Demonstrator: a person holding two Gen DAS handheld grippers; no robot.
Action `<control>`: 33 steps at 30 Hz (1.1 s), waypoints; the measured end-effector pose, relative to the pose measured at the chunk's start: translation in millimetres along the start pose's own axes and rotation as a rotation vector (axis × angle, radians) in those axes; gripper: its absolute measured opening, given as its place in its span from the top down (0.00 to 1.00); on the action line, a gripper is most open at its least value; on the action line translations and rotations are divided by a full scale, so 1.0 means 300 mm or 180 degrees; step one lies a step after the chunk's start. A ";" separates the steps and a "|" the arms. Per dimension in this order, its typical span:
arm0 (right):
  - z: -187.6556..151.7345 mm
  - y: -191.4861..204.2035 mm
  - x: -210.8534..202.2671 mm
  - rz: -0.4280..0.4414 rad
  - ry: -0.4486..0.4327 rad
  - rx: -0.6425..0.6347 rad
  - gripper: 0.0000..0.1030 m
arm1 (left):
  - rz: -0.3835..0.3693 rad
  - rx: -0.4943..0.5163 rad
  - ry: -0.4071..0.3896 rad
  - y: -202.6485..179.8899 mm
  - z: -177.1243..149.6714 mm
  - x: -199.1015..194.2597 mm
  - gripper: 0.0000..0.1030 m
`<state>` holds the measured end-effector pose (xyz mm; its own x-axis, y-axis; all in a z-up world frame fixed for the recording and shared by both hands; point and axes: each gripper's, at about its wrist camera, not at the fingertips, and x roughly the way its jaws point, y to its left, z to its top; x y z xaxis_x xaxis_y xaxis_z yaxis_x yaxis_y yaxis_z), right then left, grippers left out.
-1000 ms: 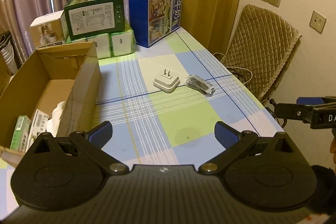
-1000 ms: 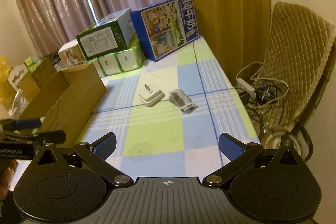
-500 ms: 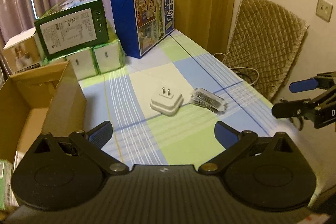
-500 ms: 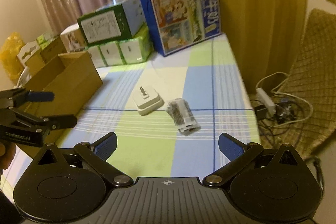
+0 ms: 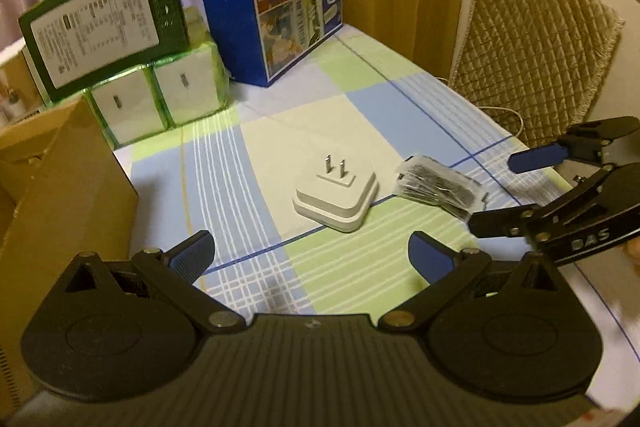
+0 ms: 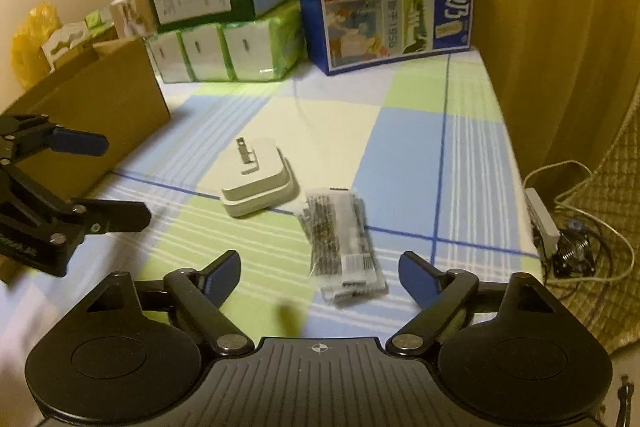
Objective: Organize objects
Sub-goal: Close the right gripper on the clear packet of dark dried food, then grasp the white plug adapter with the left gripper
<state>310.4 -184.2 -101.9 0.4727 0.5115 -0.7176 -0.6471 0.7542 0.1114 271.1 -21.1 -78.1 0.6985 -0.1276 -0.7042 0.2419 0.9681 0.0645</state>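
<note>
White plug (image 5: 336,197) and plastic packet (image 6: 344,247) lay untouched mid-tabletop (image 5: 360,115) beside the cardboard box (image 5: 60,179), both wide-open, empty grippers—left gripper (image 5: 310,255), right gripper (image 6: 320,271)—hovering; sorting looked barely begun.

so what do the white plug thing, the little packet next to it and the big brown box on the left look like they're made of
White plug adapter: looks like hard plastic, smooth, slightly glossy; two prongs on top look like bare metal.
Small packet: seems to be thin clear plastic film, shiny and wrinkled; the dark contents are too blurred to identify.
Brown box: apparently cardboard, matte tan, with a raw folded flap edge.
</note>
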 end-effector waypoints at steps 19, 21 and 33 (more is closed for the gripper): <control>-0.028 -0.027 0.091 -0.0160 0.0044 -0.0112 0.64 | -0.0120 0.0191 -0.0053 0.003 0.029 0.224 0.08; -0.033 -0.034 0.082 -0.0226 0.0025 -0.0033 0.64 | -0.0159 0.0228 -0.0029 -0.005 0.037 0.252 0.10; -0.082 -0.038 0.026 -0.0323 0.0062 0.0201 0.64 | -0.0386 0.0325 0.0111 -0.034 0.050 0.342 0.37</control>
<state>306.8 -198.8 -125.6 0.5216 0.4236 -0.7406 -0.5573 0.8264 0.0802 350.4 -47.3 -140.5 0.6366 -0.2330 -0.7351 0.3916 0.9189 0.0479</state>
